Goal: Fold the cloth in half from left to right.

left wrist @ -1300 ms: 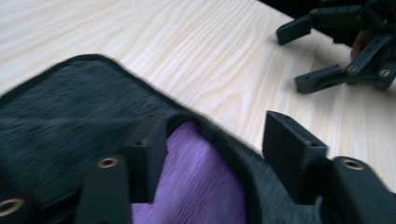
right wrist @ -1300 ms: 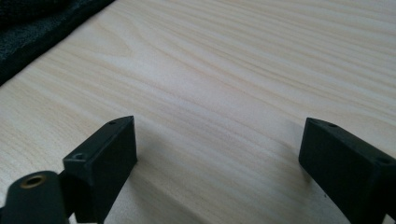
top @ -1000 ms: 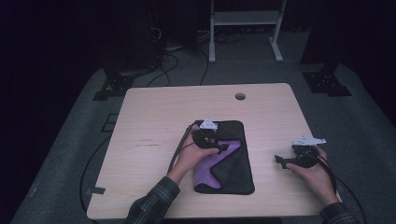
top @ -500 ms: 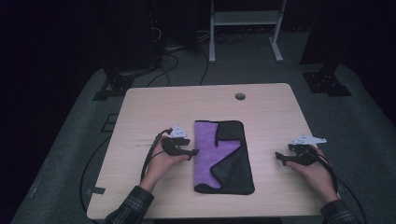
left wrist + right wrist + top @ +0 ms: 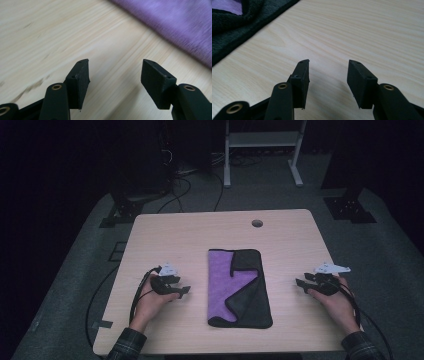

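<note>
left hand-held gripper (image 5: 184, 291): low, agape | right hand-held gripper (image 5: 300, 284): closing, empty | cloth (image 5: 239, 287): seemingly folded, between

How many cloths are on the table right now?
1. A folded purple and black cloth lies at the middle of the wooden table, between the left gripper and the right gripper. Neither touches it.

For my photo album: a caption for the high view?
Folded purple-and-black cloth lies between left gripper and right gripper.
</note>
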A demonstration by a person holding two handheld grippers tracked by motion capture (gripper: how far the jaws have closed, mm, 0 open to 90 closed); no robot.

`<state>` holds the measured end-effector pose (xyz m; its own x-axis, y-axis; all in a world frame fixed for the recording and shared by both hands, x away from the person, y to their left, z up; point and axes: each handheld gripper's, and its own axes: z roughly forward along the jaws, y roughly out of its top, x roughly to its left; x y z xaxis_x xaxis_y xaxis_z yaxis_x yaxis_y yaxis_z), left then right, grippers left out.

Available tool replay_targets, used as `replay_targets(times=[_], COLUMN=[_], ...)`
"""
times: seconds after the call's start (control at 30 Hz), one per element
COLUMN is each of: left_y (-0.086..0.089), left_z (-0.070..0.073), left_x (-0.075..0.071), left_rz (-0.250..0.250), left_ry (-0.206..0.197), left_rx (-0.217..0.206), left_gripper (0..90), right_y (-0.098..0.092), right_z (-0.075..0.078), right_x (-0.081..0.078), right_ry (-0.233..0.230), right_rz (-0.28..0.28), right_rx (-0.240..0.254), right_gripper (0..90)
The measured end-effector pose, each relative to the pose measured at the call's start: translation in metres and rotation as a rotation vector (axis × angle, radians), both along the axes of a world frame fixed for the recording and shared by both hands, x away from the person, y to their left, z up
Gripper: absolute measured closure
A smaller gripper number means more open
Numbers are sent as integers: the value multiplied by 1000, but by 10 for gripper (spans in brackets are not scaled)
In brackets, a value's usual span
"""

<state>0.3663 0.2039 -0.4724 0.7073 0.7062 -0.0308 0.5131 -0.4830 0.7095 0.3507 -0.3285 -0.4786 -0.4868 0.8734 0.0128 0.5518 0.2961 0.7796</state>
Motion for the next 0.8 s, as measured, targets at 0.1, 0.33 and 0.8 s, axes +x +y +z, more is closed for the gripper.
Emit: replay_targets(times=[0.1,0.33,0.8], left_y=[8,21,17], left_z=[-1,-8,-10], left_x=[-3,-9,-5], left_rz=[-4,-41,-3], left_ry=[-18,-77,-45], left_rx=[3,-30,20], left_gripper=[389,353,52], right_y=[3,17,55], right_z=[5,23,52], right_x=[2,9,28], right_ry=[-2,-25,-62], right_rz=[10,68,193], right_rx=[6,23,46], right_gripper=[512,520,555])
